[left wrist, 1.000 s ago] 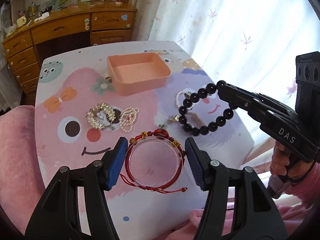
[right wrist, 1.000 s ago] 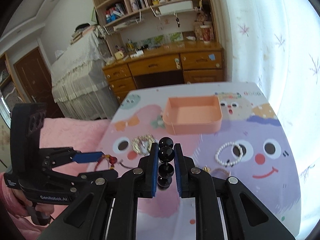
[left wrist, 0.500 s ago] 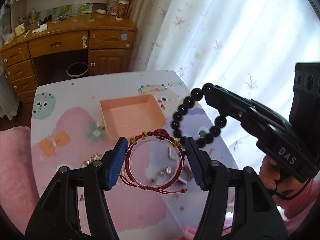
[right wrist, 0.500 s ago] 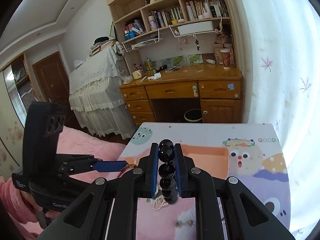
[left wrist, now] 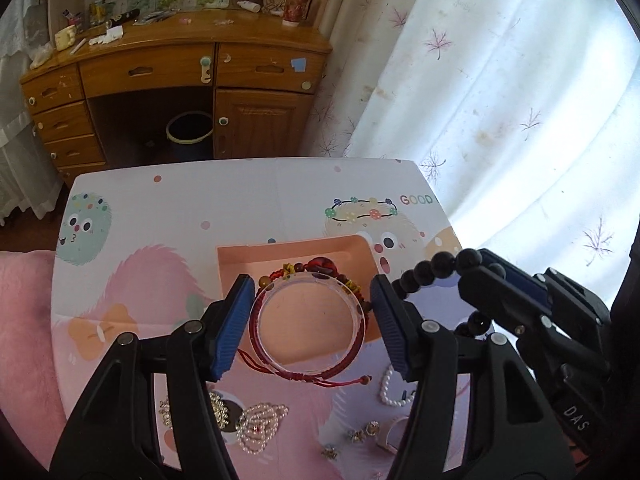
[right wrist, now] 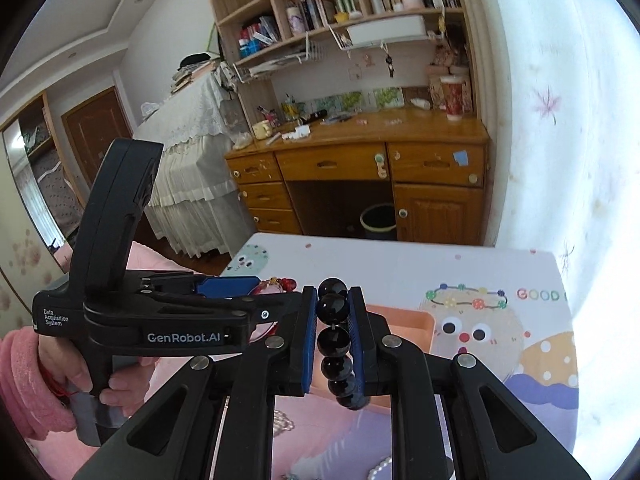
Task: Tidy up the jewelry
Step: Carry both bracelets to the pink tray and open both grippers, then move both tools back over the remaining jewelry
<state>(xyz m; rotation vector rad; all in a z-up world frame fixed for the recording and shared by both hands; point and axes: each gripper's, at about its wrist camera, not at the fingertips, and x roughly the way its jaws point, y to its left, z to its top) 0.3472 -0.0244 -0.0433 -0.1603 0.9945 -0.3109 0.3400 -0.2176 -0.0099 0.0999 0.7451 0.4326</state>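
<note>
Bedroom furniture, a wooden desk and a curtained window, backs the cartoon-print table (left wrist: pixel 224 208) on which we work.

Left gripper (left wrist: pixel 312 316): the jaws are clamped across the width of two nested rings, a clear bangle (left wrist: pixel 262 322) inside a red cord bracelet (left wrist: pixel 320 376). We hold the rings flat, their opening facing the camera. Seen through and past them, at 12 o'clock from the jaws, lies the pink tray (left wrist: pixel 280 250). We judge the rings to hang over the near half of the tray, so the coming release turns on this overlap; height above the tray floor cannot be told.

Right gripper (right wrist: pixel 334 336): the jaws are clamped on a black bead bracelet (right wrist: pixel 335 342), whose beads run in a line along the fingers, toward 12 o'clock. The tray's corner (right wrist: pixel 416 324) shows at 2 o'clock just past the fingertips. In the left wrist view this bracelet (left wrist: pixel 436 266) hangs at 3 o'clock from the tray's right wall. We judge the left gripper nearer to a drop.

Count:
- held: three bracelets;
- tray: one, nothing seen inside;
- on the table at 6 o'clock: one pearl cluster (left wrist: pixel 260 426), one silver piece (left wrist: pixel 218 412), one pearl strand (left wrist: pixel 390 392), and several small gold charms (left wrist: pixel 366 432), number uncertain.
</note>
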